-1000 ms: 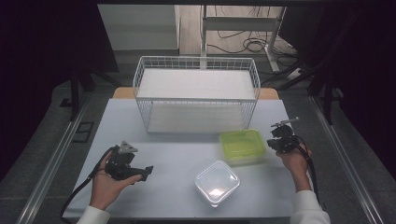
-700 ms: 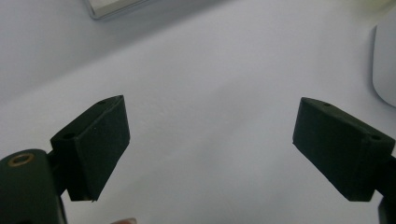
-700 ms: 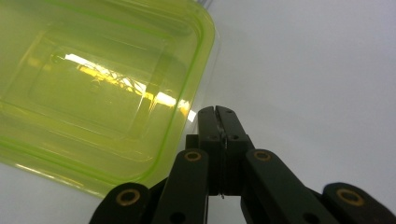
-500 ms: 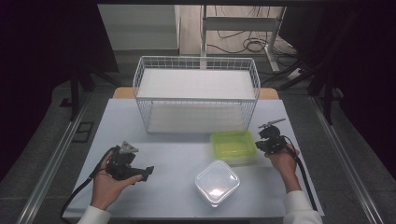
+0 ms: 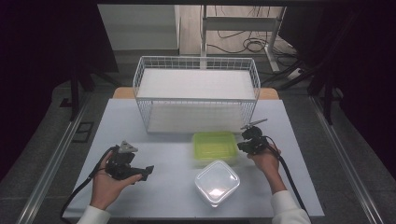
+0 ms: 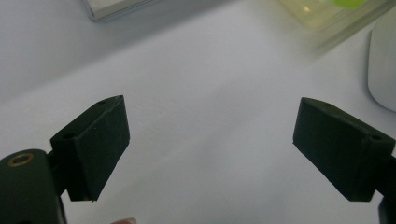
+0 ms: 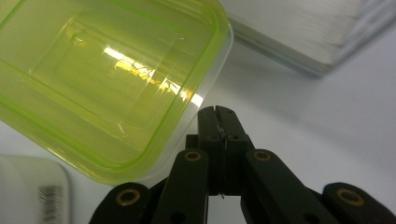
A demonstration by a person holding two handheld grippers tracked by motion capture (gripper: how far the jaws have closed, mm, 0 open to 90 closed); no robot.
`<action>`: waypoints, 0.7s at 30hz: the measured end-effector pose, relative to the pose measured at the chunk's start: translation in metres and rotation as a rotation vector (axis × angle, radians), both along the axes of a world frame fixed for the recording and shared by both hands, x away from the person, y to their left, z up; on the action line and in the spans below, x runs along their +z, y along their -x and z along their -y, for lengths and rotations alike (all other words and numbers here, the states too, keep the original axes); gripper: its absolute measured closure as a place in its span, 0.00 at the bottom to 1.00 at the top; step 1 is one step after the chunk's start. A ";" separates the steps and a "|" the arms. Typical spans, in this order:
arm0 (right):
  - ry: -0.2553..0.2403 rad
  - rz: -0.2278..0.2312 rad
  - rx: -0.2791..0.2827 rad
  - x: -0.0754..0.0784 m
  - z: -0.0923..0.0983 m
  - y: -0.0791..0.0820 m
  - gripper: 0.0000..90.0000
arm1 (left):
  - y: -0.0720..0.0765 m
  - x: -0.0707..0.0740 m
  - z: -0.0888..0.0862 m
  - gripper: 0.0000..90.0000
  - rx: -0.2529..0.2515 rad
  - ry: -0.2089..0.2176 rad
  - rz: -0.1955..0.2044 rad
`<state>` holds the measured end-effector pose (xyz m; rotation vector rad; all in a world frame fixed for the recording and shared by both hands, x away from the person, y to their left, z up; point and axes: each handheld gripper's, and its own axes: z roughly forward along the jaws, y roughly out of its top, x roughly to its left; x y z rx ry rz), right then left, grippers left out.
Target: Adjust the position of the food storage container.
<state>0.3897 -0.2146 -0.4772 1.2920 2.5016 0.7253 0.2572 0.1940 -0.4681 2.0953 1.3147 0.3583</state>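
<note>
- right gripper [image 5: 246,143] clenched, jaws pressed together on nothing, tip just beside the right rim of green-lidded container [image 5: 215,145]
- container sits mid-table [image 5: 299,186], just in front of wire basket [image 5: 196,95] (clear container [image 5: 217,182] nearer the front edge)
- left gripper [image 5: 140,171] released, jaws wide apart, near front-left

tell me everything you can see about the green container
The green container is a shallow, rounded-square tub of translucent yellow-green plastic with a stepped, glossy top. It lies flat on the white table, in front of the wire basket and just behind the clear container. The right gripper, jaws shut, sits at its right edge; contact is unclear.
</note>
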 end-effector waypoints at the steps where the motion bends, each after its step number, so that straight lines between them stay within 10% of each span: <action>1: -0.003 0.000 0.008 -0.001 -0.005 0.000 0.99 | 0.000 0.000 0.000 0.12 0.001 0.002 0.000; 21: 0.015 0.022 0.105 -0.010 -0.044 0.005 0.99 | 0.000 0.001 -0.003 0.12 0.003 0.000 0.006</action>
